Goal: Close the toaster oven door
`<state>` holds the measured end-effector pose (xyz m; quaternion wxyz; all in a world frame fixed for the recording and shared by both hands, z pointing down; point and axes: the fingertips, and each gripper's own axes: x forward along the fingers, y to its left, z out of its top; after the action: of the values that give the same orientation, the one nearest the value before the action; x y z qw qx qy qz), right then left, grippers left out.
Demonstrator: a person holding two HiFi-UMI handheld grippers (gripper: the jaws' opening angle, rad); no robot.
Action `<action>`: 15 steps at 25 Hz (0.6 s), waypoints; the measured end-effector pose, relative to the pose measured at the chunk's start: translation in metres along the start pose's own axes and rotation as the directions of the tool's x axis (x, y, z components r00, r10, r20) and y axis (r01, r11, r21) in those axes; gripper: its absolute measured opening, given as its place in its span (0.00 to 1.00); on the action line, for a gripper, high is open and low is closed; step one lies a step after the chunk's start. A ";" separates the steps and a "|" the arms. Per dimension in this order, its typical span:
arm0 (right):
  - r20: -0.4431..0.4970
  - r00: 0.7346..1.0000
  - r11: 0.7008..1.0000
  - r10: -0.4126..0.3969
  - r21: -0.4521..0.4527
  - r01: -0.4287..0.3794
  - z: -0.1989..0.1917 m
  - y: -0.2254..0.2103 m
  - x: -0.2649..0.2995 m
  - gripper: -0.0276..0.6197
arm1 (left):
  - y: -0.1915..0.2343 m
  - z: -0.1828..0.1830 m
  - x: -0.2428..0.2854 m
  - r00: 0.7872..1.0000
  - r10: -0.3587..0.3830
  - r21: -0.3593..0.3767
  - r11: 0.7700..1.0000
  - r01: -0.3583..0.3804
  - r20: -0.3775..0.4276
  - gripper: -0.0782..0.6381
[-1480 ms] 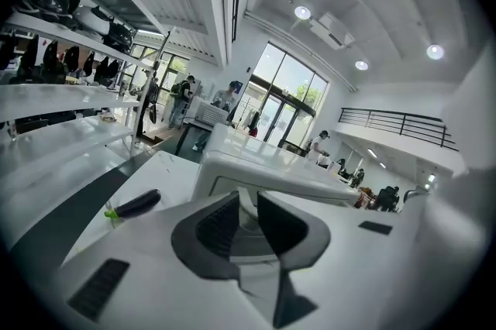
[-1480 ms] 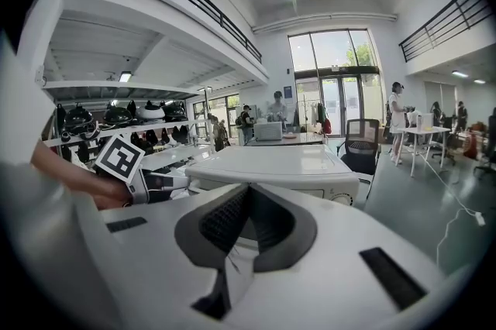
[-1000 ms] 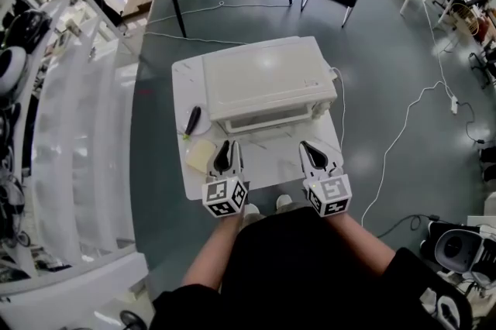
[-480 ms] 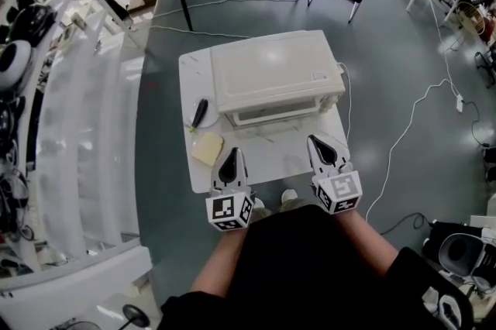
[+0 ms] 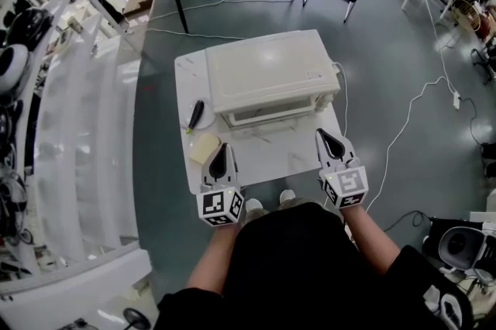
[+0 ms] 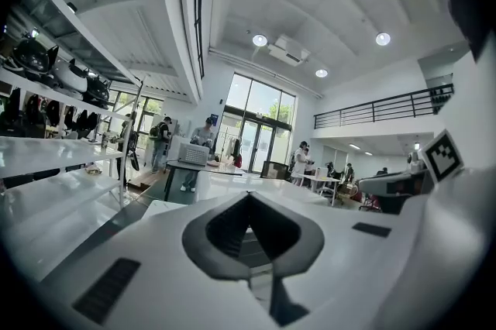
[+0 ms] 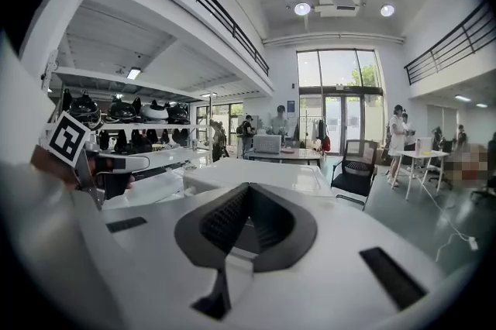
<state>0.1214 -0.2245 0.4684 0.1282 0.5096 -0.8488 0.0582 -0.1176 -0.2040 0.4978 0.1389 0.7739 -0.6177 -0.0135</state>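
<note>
Both my left gripper [image 5: 223,149] and right gripper [image 5: 326,139] are pinched together, empty. The toaster oven [image 5: 267,71] door [image 5: 273,116] looks stiff, hinged and light; I'd nudge its free edge mid-width.

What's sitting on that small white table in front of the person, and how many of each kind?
Toaster oven: 1
Black-handled tool: 1
Pale yellow square piece: 1
Total: 3
</note>
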 end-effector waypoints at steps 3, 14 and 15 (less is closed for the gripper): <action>0.010 1.000 1.000 -0.012 0.024 0.012 0.001 -0.008 -0.003 0.08 | 0.002 0.002 0.001 1.000 0.004 0.005 1.000 -0.004 0.004 0.13; 0.011 0.999 0.998 -0.042 0.043 0.041 -0.001 -0.023 -0.009 0.08 | 0.008 -0.006 0.002 0.999 0.031 0.013 0.999 -0.031 -0.024 0.13; 0.011 0.999 0.998 -0.042 0.047 0.042 -0.001 -0.023 -0.009 0.08 | 0.009 -0.007 0.002 0.999 0.032 0.011 0.999 -0.032 -0.029 0.13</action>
<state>0.1461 -0.2275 0.4659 0.1121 0.5306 -0.8370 0.0724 -0.1239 -0.2065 0.5065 0.1442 0.7647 -0.6280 0.0031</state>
